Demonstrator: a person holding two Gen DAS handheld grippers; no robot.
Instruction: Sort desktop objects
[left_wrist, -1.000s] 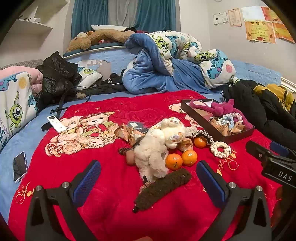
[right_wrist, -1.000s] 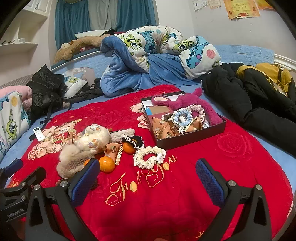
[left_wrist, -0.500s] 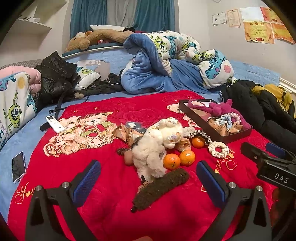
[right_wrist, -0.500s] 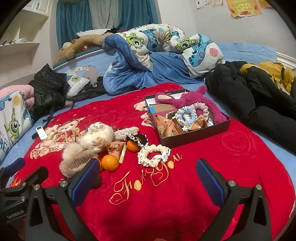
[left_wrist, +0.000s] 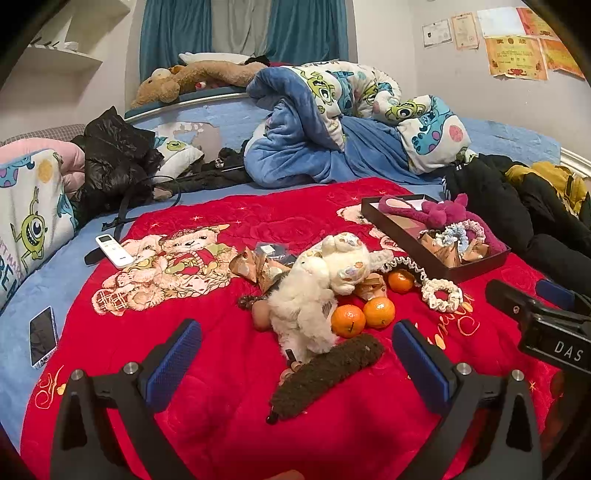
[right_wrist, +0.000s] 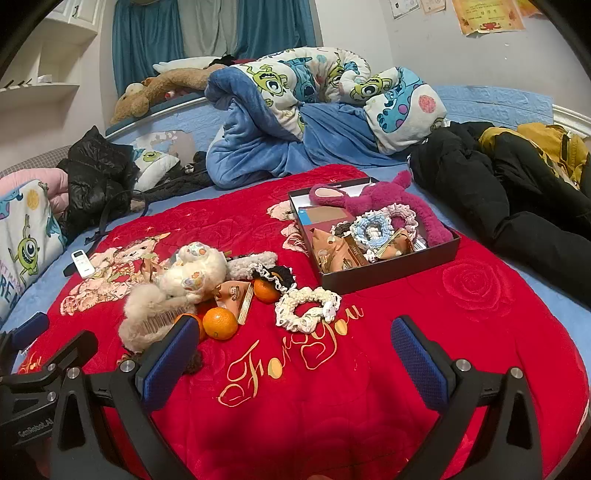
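On a red blanket (left_wrist: 207, 221) lies a heap: a white plush toy (left_wrist: 314, 291), oranges (left_wrist: 347, 320), a brown fuzzy piece (left_wrist: 328, 369), snack packets (left_wrist: 258, 264) and a cream scrunchie (left_wrist: 441, 293). A black box (right_wrist: 391, 267) to the right holds a magenta plush (right_wrist: 376, 195), a blue scrunchie (right_wrist: 371, 229) and packets. My left gripper (left_wrist: 295, 358) hovers open just short of the brown piece. My right gripper (right_wrist: 291, 354) hangs open over bare blanket, the cream scrunchie (right_wrist: 306, 308) and an orange (right_wrist: 220, 323) just ahead of it.
A white remote (left_wrist: 114, 251) and a phone (left_wrist: 42, 341) lie at the left. Black jackets (right_wrist: 517, 206) border the blanket on the right, a rolled blue duvet (left_wrist: 332, 136) and a black coat (left_wrist: 110, 155) behind. The right gripper's body (left_wrist: 546, 325) shows at the left view's right edge.
Both grippers have drifted slightly, so the heap and box sit a little differently in each view. Both stay open and nothing on the blanket has moved.
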